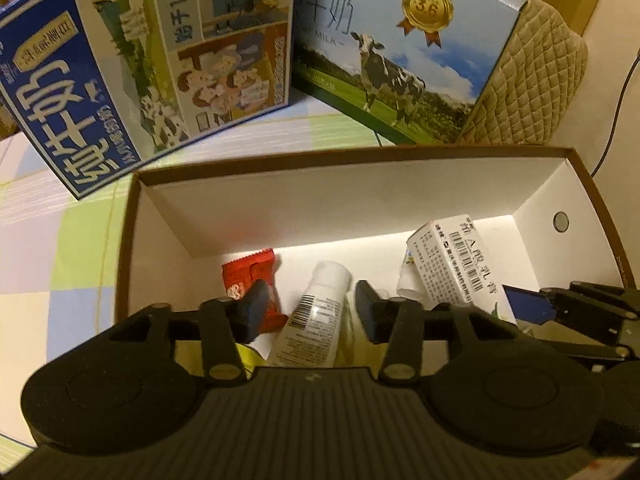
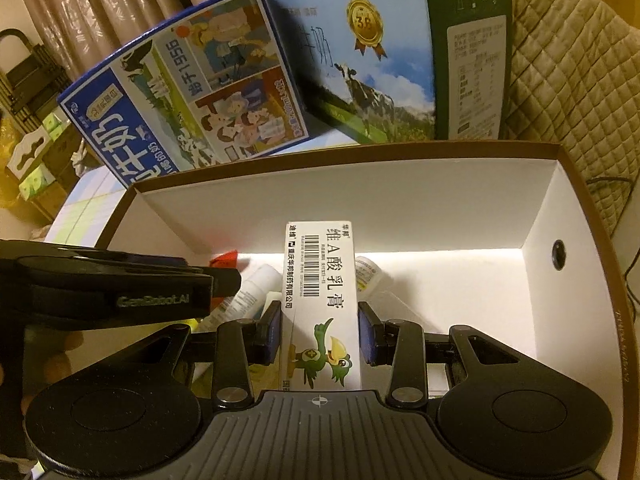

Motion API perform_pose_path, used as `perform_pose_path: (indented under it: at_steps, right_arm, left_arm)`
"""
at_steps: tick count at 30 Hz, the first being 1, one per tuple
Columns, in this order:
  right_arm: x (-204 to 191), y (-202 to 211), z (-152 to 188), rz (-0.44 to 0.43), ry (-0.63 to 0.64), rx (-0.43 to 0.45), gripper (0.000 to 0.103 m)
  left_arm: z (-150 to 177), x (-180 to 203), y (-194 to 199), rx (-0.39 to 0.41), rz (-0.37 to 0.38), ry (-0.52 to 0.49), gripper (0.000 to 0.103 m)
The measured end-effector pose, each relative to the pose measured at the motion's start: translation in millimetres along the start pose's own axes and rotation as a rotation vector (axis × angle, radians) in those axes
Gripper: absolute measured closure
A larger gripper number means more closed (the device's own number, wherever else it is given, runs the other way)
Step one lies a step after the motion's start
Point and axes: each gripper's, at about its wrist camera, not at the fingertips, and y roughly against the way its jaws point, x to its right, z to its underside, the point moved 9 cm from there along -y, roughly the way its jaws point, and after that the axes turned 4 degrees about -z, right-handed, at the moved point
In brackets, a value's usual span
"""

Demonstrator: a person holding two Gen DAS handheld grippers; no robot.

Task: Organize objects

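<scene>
I have both grippers over the open cardboard box (image 2: pixel 576 240), whose brown rim and white walls close me in on all sides. The right half of its floor is bare, so that is my free room; the left half is crowded.

My right gripper (image 2: pixel 320 332) is clamped on the ointment carton (image 2: pixel 322 304), a blue pad pressed to each long side. The carton's long axis runs straight ahead along the fingers, barcode end toward the far wall and bird picture toward me. From the left wrist view the same carton (image 1: pixel 452 264) sits tilted above the box floor, near the right wall.

My left gripper (image 1: pixel 312 312) is spread apart and holds nothing. Below it lies a white tube (image 1: pixel 316 312), cap pointing to the far wall, its length running roughly front to back. Just left of it is a red wrapper (image 1: pixel 252 280), partly under my left finger. A small white bottle (image 2: pixel 370 276) shows beyond the carton.

Behind the box's far rim stand a blue milk case (image 1: pixel 100 92), leaning, and a cow-print milk case (image 1: pixel 400 48), both close enough to limit forward travel. A quilted cover (image 2: pixel 568 92) rises at the right
</scene>
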Motion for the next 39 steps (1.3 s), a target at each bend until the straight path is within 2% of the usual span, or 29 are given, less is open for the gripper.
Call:
perform_pose_path:
  at_steps: [3,7,9,15,18,21,24,29,39]
  right_arm:
    - [-2,1,-2,-0.008,0.005,0.017,0.067]
    - [-1,9,-5,-0.012,-0.010,0.041,0.066]
    - [-1,16,-4,-0.013,-0.012,0.052,0.064]
    - [-2,45,2,-0.018,-0.024,0.075,0.045]
    - [-4,61,7,-0.013,-0.034,0.091,0.037]
    - [-7,78,16,-0.019,-0.049,0.105,0.035]
    - [-11,94,28,-0.024,-0.065,0.114,0.034]
    - [-27,118,51,-0.031,-0.068,0.121,0.034]
    - [-76,148,104,-0.022,-0.062,0.105,0.034]
  left_arm:
    - [-1,-6,7,0.011,-0.013,0.011,0.048]
    - [1,-13,21,0.025,-0.013,0.022,0.029]
    - [2,-14,31,0.043,-0.002,0.029,0.025]
    - [13,-14,65,0.082,0.008,0.032,0.014]
    - [22,-14,84,0.103,0.010,0.034,0.011]
    - [32,-17,105,0.133,0.007,0.027,0.009]
    - [45,-23,124,0.157,0.001,0.034,0.004]
    - [69,-38,157,0.200,-0.023,0.044,0.001]
    - [127,-75,198,0.194,-0.047,0.060,0.001]
